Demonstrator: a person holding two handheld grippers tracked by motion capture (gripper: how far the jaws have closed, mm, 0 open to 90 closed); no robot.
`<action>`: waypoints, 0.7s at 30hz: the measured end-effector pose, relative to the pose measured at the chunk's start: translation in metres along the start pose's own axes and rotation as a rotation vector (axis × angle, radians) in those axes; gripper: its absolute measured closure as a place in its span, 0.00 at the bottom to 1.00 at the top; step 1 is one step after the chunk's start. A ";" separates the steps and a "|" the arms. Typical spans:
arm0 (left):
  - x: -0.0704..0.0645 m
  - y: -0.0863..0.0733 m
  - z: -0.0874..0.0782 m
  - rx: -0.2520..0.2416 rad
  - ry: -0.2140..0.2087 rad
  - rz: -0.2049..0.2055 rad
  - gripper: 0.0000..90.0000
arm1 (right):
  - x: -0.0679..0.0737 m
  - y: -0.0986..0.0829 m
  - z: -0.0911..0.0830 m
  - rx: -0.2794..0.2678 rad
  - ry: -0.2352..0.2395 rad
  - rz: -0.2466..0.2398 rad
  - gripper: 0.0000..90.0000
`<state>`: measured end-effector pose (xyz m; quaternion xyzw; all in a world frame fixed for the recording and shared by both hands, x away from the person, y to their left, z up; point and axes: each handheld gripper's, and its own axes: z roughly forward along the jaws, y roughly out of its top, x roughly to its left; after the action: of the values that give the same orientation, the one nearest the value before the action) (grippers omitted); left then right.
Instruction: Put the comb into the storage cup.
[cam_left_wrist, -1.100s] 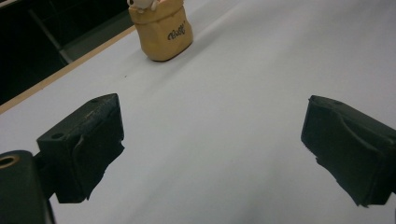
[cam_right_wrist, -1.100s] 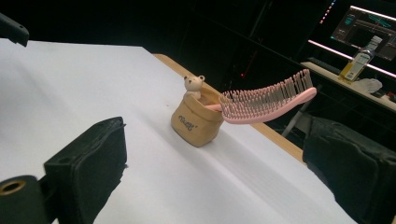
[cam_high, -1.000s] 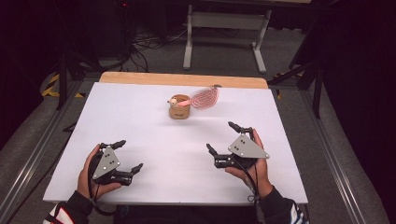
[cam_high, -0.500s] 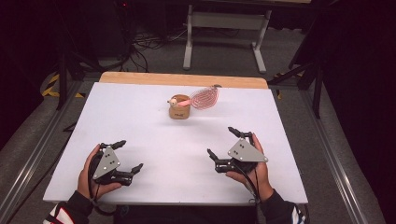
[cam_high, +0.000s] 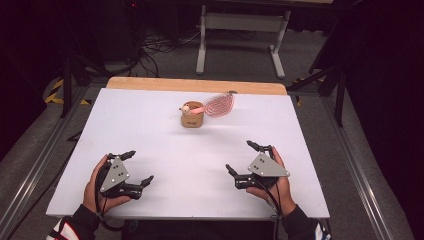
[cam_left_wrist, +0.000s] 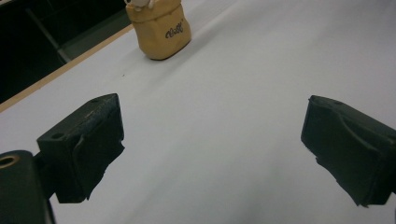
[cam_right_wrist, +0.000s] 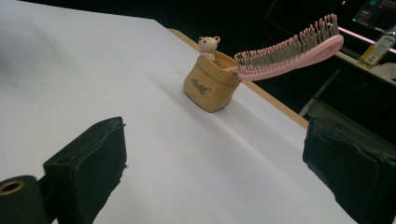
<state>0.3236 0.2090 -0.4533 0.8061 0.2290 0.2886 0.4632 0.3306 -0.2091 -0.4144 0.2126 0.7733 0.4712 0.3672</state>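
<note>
Your work surface is a white table top (cam_high: 165, 150), matte and bare apart from one cluster of things near its far edge. A strip of pale wood (cam_high: 150, 84) runs along that far edge. Beyond it the room is dark: grey floor, a tangle of black cables (cam_high: 160, 45), and the grey legs of a stand (cam_high: 240, 30). Metal rails flank the table on both sides, with yellow-black hazard tape (cam_high: 62, 95) at the far left.

The tan pouch (cam_high: 192, 116) stands upright at the far middle of the table, well apart from both of your hands. It is a small soft sack with a rolled rim and dark lettering on its front, seen close in the left gripper view (cam_left_wrist: 159, 29). A tiny cream bear figure (cam_right_wrist: 208, 45) peeks over its rim. A pink hairbrush (cam_right_wrist: 289, 49) is stuck handle-down in the pouch, its bristled head tilted out to one side and hanging over the table.

Your left gripper (cam_high: 134, 167) rests near the front edge, jaws spread wide, nothing between them. Your right gripper (cam_high: 241, 157) sits near the front right, jaws likewise spread and empty.
</note>
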 end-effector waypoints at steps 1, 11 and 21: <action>0.000 0.000 0.000 0.000 -0.001 0.000 0.08 | -0.001 -0.001 0.000 -0.003 0.004 0.009 0.08; 0.000 0.000 0.000 -0.001 -0.004 0.000 0.08 | -0.002 -0.013 -0.008 0.004 -0.013 -0.004 0.07; 0.000 0.000 0.001 -0.001 -0.013 -0.001 0.08 | -0.006 -0.023 -0.015 0.025 -0.023 0.007 0.06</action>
<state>0.3249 0.2085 -0.4539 0.8077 0.2262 0.2832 0.4652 0.3236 -0.2327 -0.4282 0.2253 0.7739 0.4605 0.3718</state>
